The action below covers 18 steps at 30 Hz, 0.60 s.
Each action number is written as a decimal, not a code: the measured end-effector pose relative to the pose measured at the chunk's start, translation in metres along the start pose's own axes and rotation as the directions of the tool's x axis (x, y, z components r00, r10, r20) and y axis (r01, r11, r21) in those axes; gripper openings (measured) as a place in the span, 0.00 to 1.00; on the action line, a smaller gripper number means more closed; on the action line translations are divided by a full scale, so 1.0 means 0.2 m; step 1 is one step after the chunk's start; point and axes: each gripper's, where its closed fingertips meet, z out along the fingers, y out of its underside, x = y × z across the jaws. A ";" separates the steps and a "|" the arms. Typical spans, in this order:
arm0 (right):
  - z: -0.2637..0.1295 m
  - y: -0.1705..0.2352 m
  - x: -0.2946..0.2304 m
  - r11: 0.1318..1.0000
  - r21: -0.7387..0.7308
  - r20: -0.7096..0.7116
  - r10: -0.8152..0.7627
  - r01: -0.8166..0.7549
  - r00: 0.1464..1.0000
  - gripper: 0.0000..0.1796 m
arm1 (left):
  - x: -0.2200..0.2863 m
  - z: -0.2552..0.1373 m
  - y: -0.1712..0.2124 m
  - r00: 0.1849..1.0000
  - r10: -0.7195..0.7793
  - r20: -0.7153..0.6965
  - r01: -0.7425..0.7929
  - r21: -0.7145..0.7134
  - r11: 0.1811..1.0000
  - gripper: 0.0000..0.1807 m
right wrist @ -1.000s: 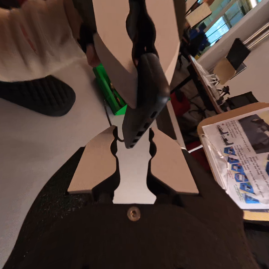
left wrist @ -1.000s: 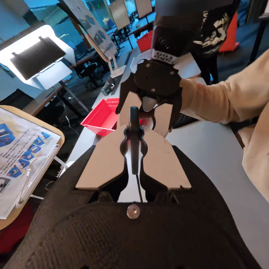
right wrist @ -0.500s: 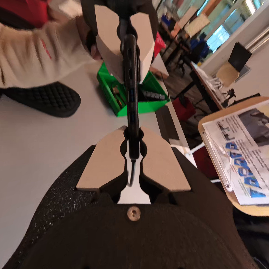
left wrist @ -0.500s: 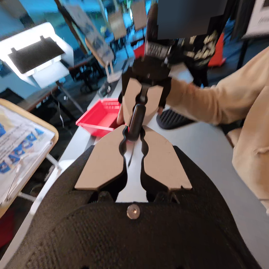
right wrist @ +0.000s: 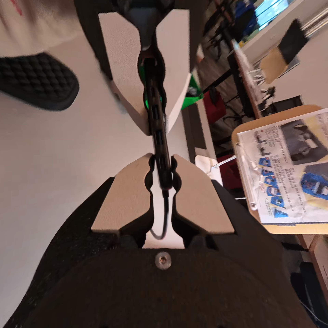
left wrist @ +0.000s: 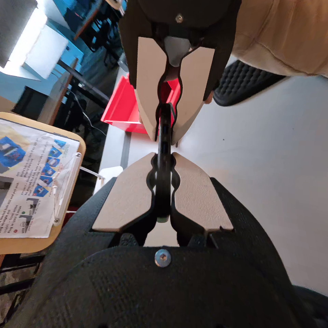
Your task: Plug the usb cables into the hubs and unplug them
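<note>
Both tools: black textured bodies, beige flat fingers (left wrist: 127, 193), silver screw (left wrist: 162, 257) bottom centre; cream sleeve (left wrist: 284, 35) upper right.

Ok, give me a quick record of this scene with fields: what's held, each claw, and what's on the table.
Held item: slim black USB hub, edge-on, ports showing
Left claw: shut on one end of the hub
Right claw: shut on the hub's cable end
Surface: white tabletop
Also there: red plastic bin, green plastic bin, black textured pad
</note>
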 end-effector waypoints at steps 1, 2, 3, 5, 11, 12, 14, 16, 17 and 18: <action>-0.02 -0.04 0.04 0.999 0.049 -0.045 0.014 -0.011 0.999 0.11 | -0.03 -0.03 -0.03 1.000 -0.010 0.025 0.009 0.041 0.999 0.07; -0.05 -0.10 0.09 0.994 0.112 -0.104 0.027 -0.015 0.994 0.13 | -0.06 -0.07 -0.06 0.998 -0.028 0.053 0.023 0.096 0.995 0.07; -0.09 -0.16 0.15 0.982 0.188 -0.185 0.048 -0.013 0.982 0.14 | -0.10 -0.11 -0.10 0.995 -0.055 0.085 0.040 0.161 0.986 0.07; -0.22 -0.34 0.27 0.924 0.383 -0.355 0.140 0.007 0.924 0.20 | -0.18 -0.20 -0.17 0.984 -0.136 0.117 0.094 0.307 0.947 0.07; -0.54 -0.60 0.30 0.722 0.688 -0.464 0.363 0.071 0.808 0.14 | -0.36 -0.34 -0.20 0.910 -0.389 0.140 0.251 0.561 0.789 0.07; -0.52 -0.60 0.29 0.727 0.685 -0.436 0.352 0.051 0.828 0.12 | -0.39 -0.36 -0.19 0.895 -0.427 0.128 0.273 0.601 0.751 0.07; -0.43 -0.58 0.26 0.733 0.679 -0.330 0.347 -0.034 0.878 0.11 | -0.43 -0.41 -0.20 0.870 -0.488 0.074 0.315 0.677 0.665 0.07; -0.30 -0.53 0.25 0.752 0.640 -0.209 0.364 -0.155 0.907 0.13 | -0.43 -0.46 -0.22 0.863 -0.505 -0.009 0.349 0.732 0.585 0.07; -0.24 -0.50 0.24 0.757 0.616 -0.143 0.380 -0.219 0.914 0.16 | -0.41 -0.48 -0.24 0.867 -0.495 -0.054 0.359 0.755 0.548 0.07; -0.18 -0.48 0.23 0.748 0.604 -0.077 0.399 -0.275 0.914 0.19 | -0.40 -0.50 -0.27 0.874 -0.476 -0.095 0.364 0.777 0.513 0.07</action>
